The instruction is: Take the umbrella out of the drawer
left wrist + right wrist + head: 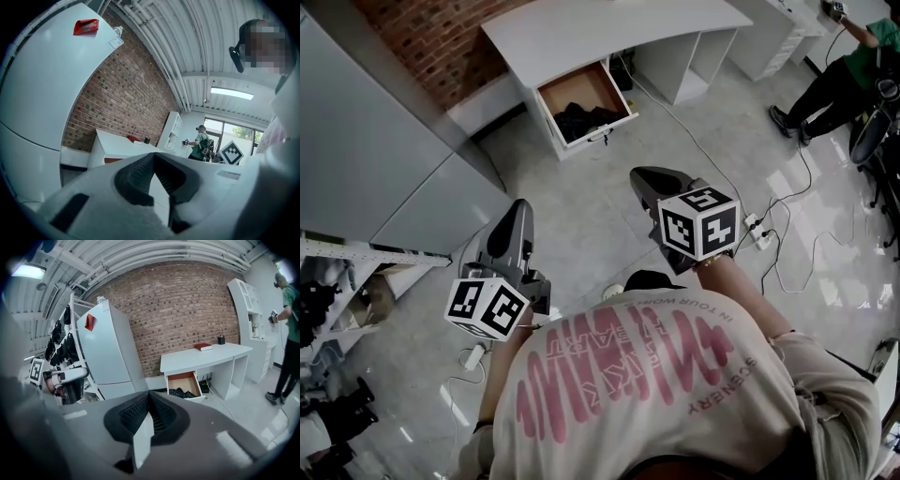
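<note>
Standing open, drawer [577,89] under desk [609,28] holds dark umbrella [581,120].

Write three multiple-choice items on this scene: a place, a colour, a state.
1. Relative to the white desk, the open drawer sits: A on top; B under the top, at the left end; C on the floor, apart.
2. The book on the desk is: A red; B blue; C yellow.
3. The right gripper is: A open wide; B shut on an object; C shut, empty.
B: it juts out below the desktop. A: its cover shows red. C: its jaws meet on nothing.
</note>
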A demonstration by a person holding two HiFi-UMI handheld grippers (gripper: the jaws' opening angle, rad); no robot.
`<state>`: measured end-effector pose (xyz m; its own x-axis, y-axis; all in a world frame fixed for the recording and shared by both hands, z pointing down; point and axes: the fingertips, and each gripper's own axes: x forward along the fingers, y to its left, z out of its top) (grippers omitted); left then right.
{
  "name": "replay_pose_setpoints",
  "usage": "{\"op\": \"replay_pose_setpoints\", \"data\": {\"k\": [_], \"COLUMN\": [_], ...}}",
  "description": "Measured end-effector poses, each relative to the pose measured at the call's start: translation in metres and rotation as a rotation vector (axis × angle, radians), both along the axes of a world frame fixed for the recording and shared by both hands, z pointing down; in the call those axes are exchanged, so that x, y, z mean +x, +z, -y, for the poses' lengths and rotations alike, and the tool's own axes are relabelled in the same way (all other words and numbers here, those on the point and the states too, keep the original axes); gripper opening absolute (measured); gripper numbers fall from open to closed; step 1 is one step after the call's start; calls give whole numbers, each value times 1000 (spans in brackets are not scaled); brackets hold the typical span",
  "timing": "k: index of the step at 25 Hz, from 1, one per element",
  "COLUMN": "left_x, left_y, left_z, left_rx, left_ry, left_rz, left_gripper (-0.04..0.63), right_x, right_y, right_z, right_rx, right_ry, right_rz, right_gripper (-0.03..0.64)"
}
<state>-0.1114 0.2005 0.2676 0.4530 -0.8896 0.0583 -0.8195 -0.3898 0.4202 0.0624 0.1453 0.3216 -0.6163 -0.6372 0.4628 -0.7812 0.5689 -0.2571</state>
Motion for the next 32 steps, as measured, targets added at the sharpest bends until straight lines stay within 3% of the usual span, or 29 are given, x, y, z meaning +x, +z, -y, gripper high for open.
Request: {"op": "replay_pose_setpoints", "data": {"k": [19,32], "left_x": [-24,-47], "left_y": [16,19], "left_z": [27,96], "left_rx": [-11,-30], "left_ry": [-60,-136], "left_rz": [-45,-33], "left_gripper": [5,5], "right_x": [-24,-37], "right_y": [8,22], "right_z": [36,121], "right_rx": [26,-1], "right_ry": [-22,-63], "right_rz": [-40,-54], "right_gripper": [12,12]}}
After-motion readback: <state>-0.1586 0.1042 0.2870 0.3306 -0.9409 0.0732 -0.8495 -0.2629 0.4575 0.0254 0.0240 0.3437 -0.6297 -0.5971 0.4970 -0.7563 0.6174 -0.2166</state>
